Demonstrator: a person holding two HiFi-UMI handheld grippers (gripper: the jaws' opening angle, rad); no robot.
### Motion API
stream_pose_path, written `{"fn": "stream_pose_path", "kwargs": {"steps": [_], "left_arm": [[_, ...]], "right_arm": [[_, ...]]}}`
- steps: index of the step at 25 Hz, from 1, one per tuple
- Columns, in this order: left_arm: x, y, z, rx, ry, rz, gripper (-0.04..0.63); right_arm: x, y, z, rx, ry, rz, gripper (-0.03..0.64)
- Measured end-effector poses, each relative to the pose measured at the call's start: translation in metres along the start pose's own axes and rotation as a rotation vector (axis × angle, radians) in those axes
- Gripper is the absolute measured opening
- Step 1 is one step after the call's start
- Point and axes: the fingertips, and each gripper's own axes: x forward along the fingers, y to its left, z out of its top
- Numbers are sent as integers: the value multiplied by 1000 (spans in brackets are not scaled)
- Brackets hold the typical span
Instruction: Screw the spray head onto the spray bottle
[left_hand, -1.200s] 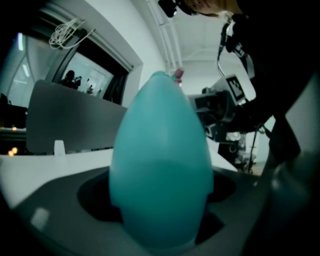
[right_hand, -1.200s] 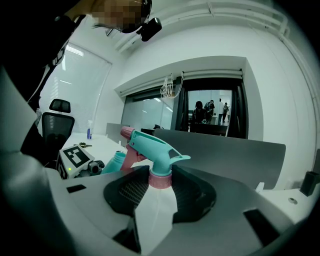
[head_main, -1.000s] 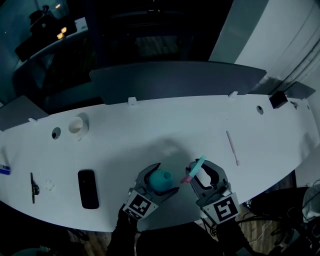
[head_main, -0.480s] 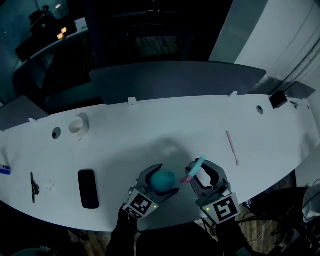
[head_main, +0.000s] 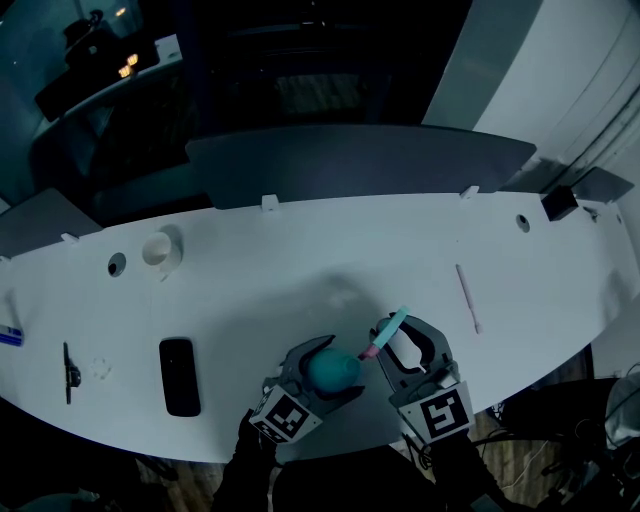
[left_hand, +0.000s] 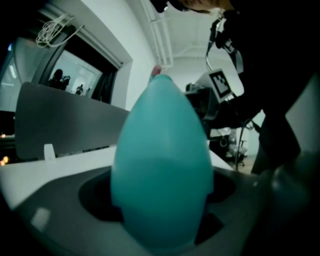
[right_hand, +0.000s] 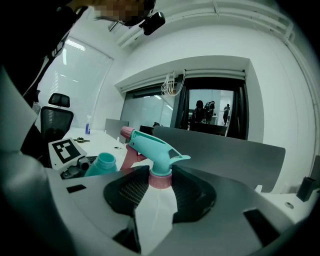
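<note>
At the near edge of the white table (head_main: 300, 260), lining-up is the step in hand. The left gripper (head_main: 326, 370) clamps the teal spray bottle (left_hand: 160, 165), whose long axis runs along the jaws, neck pointing away. The right gripper (head_main: 403, 338) pinches the spray head (right_hand: 150, 145) by its pink collar, nozzle toward the bottle. They are not yet joined; next, seat the collar squarely on the neck, then twist

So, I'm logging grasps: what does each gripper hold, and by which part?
The left gripper clamps the teal bottle round its body; the right gripper clamps the spray head at its pink collar.
</note>
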Motion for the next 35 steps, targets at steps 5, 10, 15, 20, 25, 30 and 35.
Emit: {"fn": "stream_pose_path", "kwargs": {"steps": [5, 10, 15, 20, 25, 30, 35], "left_arm": [[-1, -6, 14, 5, -36, -8, 454], [1, -6, 14, 11, -33, -5, 454], [-2, 3, 3, 12, 1, 22, 456], [-4, 9, -11, 9, 54, 29, 459], [-3, 11, -14, 1, 74, 29, 462], [-5, 8, -17, 47, 131, 8, 477], [-4, 11, -16, 59, 126, 9, 489]], "right_arm": [[15, -11, -6, -51, 21, -97, 138], [31, -9, -3, -114, 16, -141, 138], [38, 5, -1, -135, 11, -123, 138], [43, 11, -2, -124, 12, -109, 138], [48, 21, -3, -124, 10, -71, 138], [50, 34, -3, -157, 19, -33, 138], [52, 45, -7, -157, 22, -11, 138]]}}
